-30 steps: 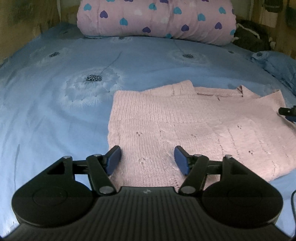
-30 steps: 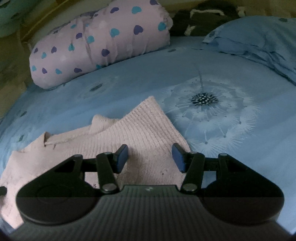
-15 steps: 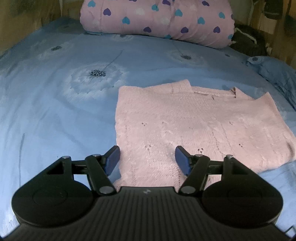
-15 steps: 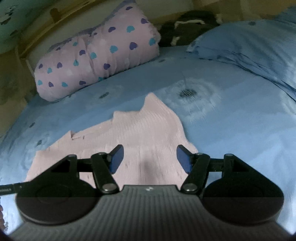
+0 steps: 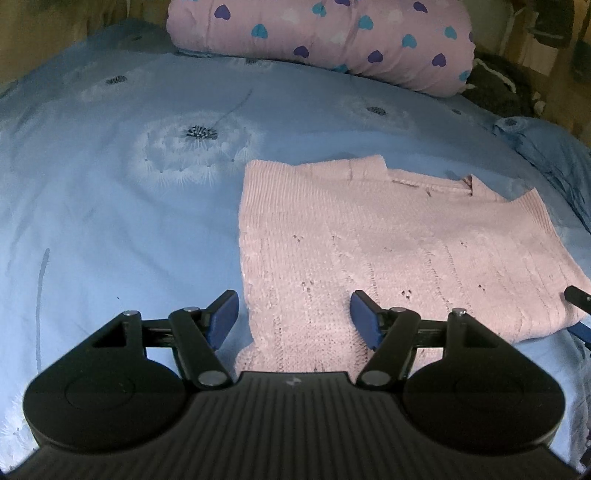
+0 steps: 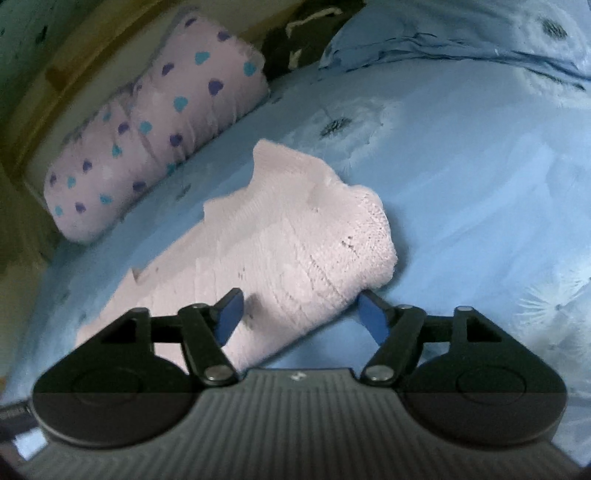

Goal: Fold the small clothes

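A pink knitted sweater (image 5: pixel 388 251) lies flat on the blue bedsheet (image 5: pixel 110 221), folded in at both sides. My left gripper (image 5: pixel 293 317) hovers open over its near left corner, with the knit's left edge between the fingers and no pad pressing on it. At the right edge of the left wrist view a tip of my right gripper (image 5: pixel 578 297) shows by the sweater's right side. In the right wrist view my right gripper (image 6: pixel 299 314) is tilted, its jaws opening. The sweater's (image 6: pixel 295 236) near right corner lies between its fingers, not pinched.
A rolled pink quilt with hearts (image 5: pixel 325 40) lies along the far edge of the bed, also seen as the quilt (image 6: pixel 155 136). A blue pillow (image 6: pixel 461 33) and dark cloth (image 5: pixel 495 85) sit at the far right. Bare sheet spreads left of the sweater.
My right gripper rolled and slid along the sweater's right side to its near corner, and its jaws widened. My left gripper drifted a little left, so the sweater's left edge now sits between its fingers.
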The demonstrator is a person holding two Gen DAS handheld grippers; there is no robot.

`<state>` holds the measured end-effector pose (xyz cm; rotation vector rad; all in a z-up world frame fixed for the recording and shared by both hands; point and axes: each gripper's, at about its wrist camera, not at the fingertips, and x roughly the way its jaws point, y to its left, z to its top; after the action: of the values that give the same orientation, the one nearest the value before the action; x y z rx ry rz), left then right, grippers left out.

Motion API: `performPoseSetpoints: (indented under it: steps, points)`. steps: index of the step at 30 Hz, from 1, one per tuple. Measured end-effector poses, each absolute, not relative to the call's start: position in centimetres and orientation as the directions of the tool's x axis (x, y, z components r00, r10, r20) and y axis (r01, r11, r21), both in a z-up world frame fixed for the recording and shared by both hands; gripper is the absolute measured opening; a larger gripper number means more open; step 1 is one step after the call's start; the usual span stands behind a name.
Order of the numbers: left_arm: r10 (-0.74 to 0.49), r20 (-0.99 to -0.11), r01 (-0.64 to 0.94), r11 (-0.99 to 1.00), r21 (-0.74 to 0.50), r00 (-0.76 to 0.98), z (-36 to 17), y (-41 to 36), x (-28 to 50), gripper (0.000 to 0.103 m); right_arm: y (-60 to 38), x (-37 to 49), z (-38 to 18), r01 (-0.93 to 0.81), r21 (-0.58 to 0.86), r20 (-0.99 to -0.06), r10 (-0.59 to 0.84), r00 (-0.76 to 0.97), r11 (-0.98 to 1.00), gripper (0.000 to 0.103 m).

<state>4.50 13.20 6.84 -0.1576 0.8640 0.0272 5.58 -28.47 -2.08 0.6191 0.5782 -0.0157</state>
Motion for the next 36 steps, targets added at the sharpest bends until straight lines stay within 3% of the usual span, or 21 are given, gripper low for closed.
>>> performPoseSetpoints:
  steps: [9,31,34,36]
  points:
    - [-0.041,-0.763,-0.092,0.987,-0.131,0.645,6.7,13.2,4.8,0.073,-28.9,6.8,-3.4,0.178,0.635,-0.443,0.165,0.881,0.752,0.083]
    - [-0.043,-0.763,-0.103,0.984,-0.142,0.645,6.7,13.7,4.9,0.078,-29.9,9.2,-4.0,0.198,0.72,-0.382,0.141,0.913,0.665,0.083]
    - [-0.045,-0.763,-0.107,0.983,-0.148,0.645,6.7,13.8,4.8,0.079,-30.4,9.3,-4.1,0.24,0.761,-0.377,0.111,0.919,0.603,0.077]
    - [-0.043,-0.762,-0.107,0.983,-0.147,0.646,6.8,13.8,4.8,0.079,-30.7,9.6,-4.2,0.267,0.775,-0.385,0.092,0.918,0.573,0.06]
